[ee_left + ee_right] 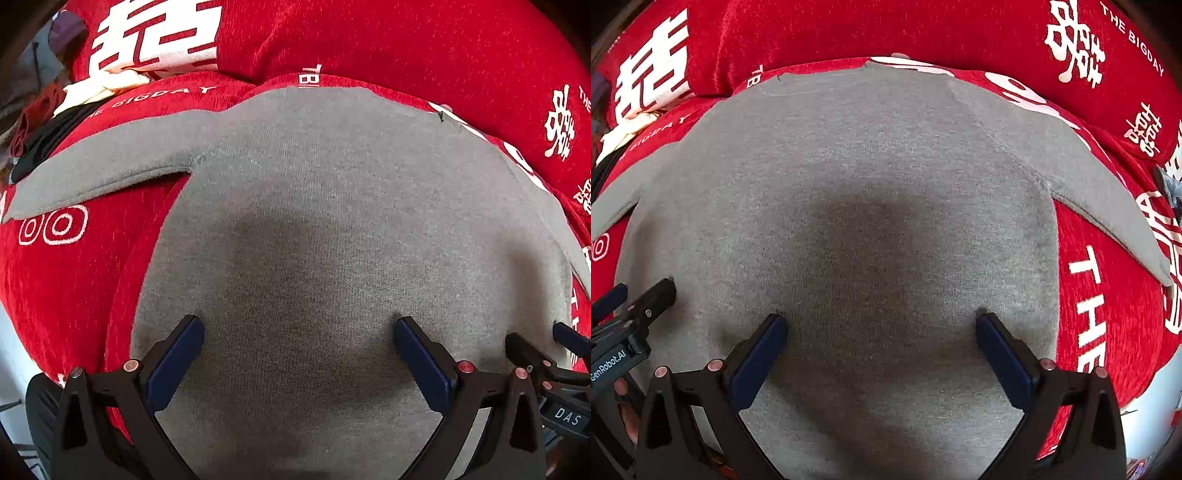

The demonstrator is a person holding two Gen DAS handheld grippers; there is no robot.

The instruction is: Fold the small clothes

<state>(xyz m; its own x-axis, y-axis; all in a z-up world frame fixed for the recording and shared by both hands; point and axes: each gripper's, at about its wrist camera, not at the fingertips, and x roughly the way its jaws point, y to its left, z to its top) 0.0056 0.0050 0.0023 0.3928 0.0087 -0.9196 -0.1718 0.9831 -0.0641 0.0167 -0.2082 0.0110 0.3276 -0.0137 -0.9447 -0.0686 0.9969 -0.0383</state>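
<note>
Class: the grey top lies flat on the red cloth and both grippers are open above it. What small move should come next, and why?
Probably slide the left gripper out to the left sleeve and pinch its edge, to fold it inward. The grey top lies flat on the red cloth with both sleeves spread, and the right gripper holds nothing either.

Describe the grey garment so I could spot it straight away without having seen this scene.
Find the red cloth with white lettering covering the surface. Spread flat across its middle lies the grey long-sleeved top, sleeves angled out to both sides. It is the only plain, unprinted grey piece; the other clothes sit bunched at the far left corner.
</note>
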